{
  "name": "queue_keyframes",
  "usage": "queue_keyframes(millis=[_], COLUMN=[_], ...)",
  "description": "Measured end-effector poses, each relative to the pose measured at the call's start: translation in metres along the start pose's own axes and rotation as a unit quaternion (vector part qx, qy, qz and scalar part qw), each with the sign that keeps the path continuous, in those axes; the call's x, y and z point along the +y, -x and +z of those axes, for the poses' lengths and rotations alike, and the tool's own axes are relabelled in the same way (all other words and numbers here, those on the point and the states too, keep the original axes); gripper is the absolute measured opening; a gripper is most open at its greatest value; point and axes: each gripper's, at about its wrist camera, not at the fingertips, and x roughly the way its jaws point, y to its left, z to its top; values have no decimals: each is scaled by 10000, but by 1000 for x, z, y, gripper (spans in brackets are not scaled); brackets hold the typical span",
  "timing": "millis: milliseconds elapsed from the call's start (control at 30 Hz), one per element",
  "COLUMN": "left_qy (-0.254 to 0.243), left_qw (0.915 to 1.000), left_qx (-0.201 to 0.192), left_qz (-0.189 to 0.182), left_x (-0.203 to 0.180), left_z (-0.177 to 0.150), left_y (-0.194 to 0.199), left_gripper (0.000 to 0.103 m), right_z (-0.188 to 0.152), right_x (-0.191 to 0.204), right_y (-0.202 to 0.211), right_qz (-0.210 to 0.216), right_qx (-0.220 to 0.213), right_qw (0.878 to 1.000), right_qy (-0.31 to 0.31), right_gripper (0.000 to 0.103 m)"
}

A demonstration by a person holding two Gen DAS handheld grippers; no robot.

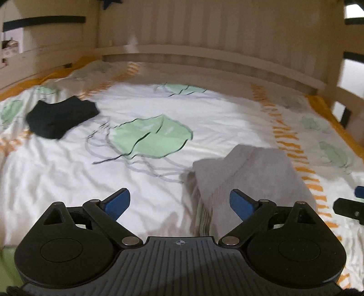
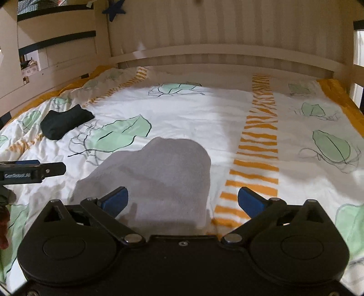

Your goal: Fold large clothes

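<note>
Left wrist view: left gripper (image 1: 179, 203) spread wide at the bottom of the frame, blue pads (image 1: 118, 203) far apart, nothing pinched between them, nothing touched. Beyond the right-hand pad, folded grey garment (image 1: 248, 173) lying in the lower right of centre on the duvet (image 1: 159, 109), thick and squared off, layered edges stacked along its left side, top surface smooth. Slightly blurred. Farther off, in the upper left, small folded black garment (image 1: 60, 119) lying flat, well apart from the grey one. Duvet white with green leaf prints and orange striped bands, mildly wrinkled. Pale wooden bed frame (image 1: 204, 45) with vertical slats curving across the top. At the right edge, a sliver of the right gripper (image 1: 351, 202), dark with a blue tip, just beside the grey bundle's side of the bed.

Right wrist view: right gripper (image 2: 183, 201) likewise splayed to its full spread along the bottom, blue pads clear of everything, gripping nothing. Folded grey garment (image 2: 159, 175) sitting in the lower centre, mostly ahead of the left-hand pad, rounded at its far end, soft and lumpy on top, resting on the duvet (image 2: 204, 113). Orange striped band running just to its right. Folded black garment (image 2: 66, 124) in the upper left, well apart. Left gripper (image 2: 34, 172) jutting in from the left edge, seen side-on, near the grey bundle but not touching it. Wooden bed frame (image 2: 227, 34) across the top; a dark blue star (image 2: 115, 9) on it at the upper left.
</note>
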Motion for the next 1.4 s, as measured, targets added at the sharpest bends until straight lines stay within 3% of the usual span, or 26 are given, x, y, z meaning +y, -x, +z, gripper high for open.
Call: queue_keyframes(millis=[167, 367, 667, 1100, 1400], left_qy=[32, -101, -113, -40, 48], left_qw=[9995, 9982, 9978, 9970, 9971], left_qx=[329, 507, 602, 686, 659], left_qz=[15, 293, 258, 347, 370], left_x=[-12, -26, -38, -44, -43], left_z=[-13, -29, -49, -67, -67], left_y=[18, 36, 59, 77, 81], left_gripper=[95, 95, 95, 95, 95], right_z=[-13, -24, -41, -45, -47], right_x=[6, 11, 7, 25, 13], right_y=[23, 46, 64, 74, 76], right_qz=[-6, 31, 55, 58, 6], right_qx=[148, 224, -44, -181, -60], right_qw=[9997, 9996, 9992, 9997, 9999], right_qy=[-184, -179, -390, 141, -111], right_gripper=[102, 102, 102, 102, 102])
